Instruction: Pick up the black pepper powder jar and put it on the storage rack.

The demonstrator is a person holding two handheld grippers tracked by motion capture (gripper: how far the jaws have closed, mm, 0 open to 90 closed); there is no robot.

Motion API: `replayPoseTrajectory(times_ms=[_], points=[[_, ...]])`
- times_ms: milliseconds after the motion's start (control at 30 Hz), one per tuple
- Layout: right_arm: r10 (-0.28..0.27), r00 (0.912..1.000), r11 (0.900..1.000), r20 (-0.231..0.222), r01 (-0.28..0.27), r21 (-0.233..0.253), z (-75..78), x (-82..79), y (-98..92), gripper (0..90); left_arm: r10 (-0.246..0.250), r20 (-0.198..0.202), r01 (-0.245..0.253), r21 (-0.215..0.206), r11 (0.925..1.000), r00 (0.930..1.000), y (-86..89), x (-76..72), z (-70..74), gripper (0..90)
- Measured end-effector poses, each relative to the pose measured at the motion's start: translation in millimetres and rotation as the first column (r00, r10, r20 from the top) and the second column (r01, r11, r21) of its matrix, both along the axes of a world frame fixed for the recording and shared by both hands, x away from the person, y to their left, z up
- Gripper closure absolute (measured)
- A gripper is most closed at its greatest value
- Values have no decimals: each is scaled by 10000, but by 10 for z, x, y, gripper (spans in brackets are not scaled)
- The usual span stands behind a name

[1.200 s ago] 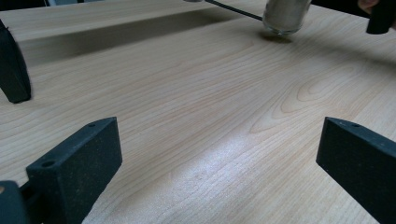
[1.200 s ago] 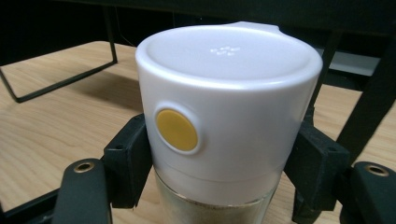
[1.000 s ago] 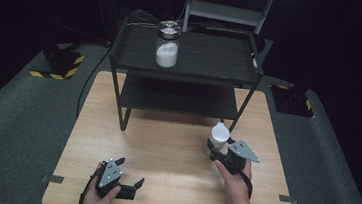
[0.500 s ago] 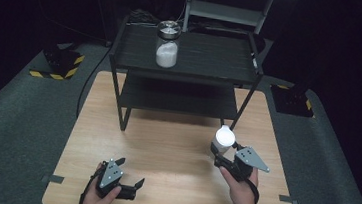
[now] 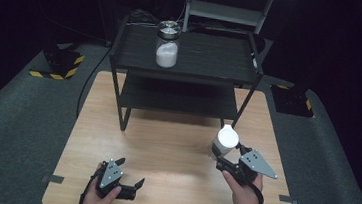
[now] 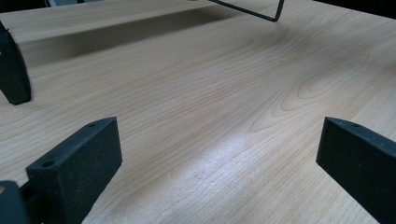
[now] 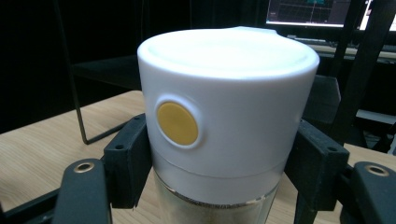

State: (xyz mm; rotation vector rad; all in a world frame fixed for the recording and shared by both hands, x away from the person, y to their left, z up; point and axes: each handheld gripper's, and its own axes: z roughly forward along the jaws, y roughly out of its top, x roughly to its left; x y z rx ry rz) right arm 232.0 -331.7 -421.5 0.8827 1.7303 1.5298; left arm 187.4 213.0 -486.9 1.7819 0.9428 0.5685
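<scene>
The right gripper (image 5: 224,159) has its jaws clamped on either side of a white-lidded jar (image 5: 225,142), gripping just under the lid where the clear body begins, and that's a sensible hold: the wide cap sits above the pads like a shoulder, so the jar shouldn't slide down. From the right gripper view the white-lidded jar (image 7: 224,126) stands upright between the jaws, with a round yellow button on the cap facing the camera. In the high view it sits over the table (image 5: 174,146) near the right edge, in front of the black shelf rack's (image 5: 186,57) right front leg; whether its base touches the wood I can't tell. Over by the near left corner the left gripper (image 5: 129,177) lies low, jaws spread wide with nothing but bare wood between them, parked out of the way, I'd say, so the working hand has room. Up on the rack's top shelf stands a glass jar of white powder (image 5: 167,44) with a metal lid, towards the left. My read: the held jar is bound for that rack, kept level so nothing shifts inside.
</scene>
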Motion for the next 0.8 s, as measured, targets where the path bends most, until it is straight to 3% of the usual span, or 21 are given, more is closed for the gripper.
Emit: replayPoseTrajectory(times_ms=[800], points=[[119,9953,9978,965,-182,643,306,-179,4,304,-8,-39,8,-10,10000,10000,-3,0,3,4]])
